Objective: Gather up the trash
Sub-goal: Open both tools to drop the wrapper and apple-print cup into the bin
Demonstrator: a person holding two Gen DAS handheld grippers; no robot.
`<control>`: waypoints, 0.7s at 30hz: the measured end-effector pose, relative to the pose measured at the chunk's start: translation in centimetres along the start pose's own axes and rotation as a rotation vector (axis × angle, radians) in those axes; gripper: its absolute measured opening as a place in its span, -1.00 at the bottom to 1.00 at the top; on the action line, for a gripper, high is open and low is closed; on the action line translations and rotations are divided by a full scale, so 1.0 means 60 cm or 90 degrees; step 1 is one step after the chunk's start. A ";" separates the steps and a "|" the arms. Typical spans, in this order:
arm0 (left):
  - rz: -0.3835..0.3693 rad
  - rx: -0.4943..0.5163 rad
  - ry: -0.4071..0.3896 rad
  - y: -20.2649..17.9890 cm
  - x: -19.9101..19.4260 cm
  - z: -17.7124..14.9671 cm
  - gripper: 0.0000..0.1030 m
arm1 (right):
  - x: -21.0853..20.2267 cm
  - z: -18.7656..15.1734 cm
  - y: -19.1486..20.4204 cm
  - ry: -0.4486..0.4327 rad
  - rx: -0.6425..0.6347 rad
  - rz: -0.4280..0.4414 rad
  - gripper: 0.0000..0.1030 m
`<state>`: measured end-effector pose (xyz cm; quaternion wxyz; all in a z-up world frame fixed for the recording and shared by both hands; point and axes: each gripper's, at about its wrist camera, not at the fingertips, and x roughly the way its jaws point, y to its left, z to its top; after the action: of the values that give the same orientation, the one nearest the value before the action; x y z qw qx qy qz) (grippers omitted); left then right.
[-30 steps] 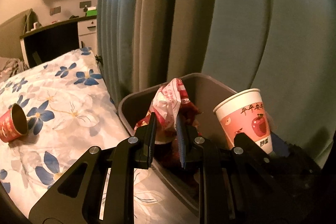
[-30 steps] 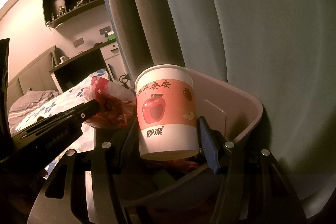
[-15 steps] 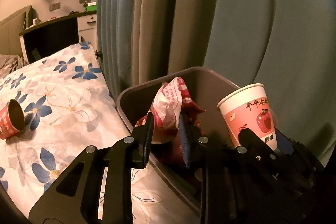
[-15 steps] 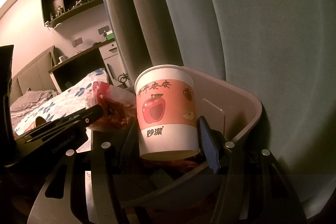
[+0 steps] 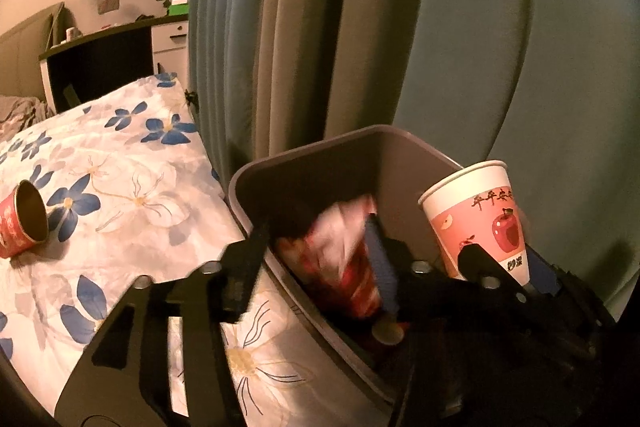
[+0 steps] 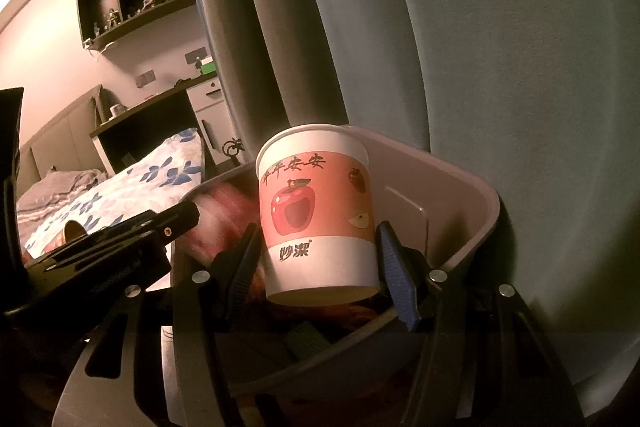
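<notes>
Now, with left gripper [image 5: 320, 255] just opened and red-and-white wrapper [image 5: 344, 251] dropping loose into the bin [image 5: 304, 155], keep right gripper [image 6: 316, 259], clamped on the apple-print paper cup [image 6: 316, 211], over the opening before releasing.

We hold our left gripper [image 5: 320, 259] tilted downward, its black fingers [image 5: 248, 263] spread wide; the jaws have just been opening, and the pads no longer press on the crumpled red-and-white wrapper [image 5: 344, 251] that shows blurred between them; our right gripper [image 6: 316, 267] also points downward, just beside the left and to its right, so that each shows in the other's view; its two fingers [image 6: 396, 283] stand either side of the apple-printed paper cup [image 6: 316, 211], pads against the cup's lower wall, and the cup sits upright in that grip.
</notes>
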<state>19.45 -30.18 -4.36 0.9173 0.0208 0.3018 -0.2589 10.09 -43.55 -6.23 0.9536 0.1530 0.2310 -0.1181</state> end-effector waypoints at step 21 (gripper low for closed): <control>0.149 -0.070 -0.023 0.164 -0.127 -0.038 0.84 | -0.045 0.002 0.081 -0.028 -0.036 0.052 0.63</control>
<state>17.78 -17.67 -3.09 0.9463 0.0008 0.2943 -0.1339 9.23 -38.68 -3.71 0.9664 0.1329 0.2063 -0.0758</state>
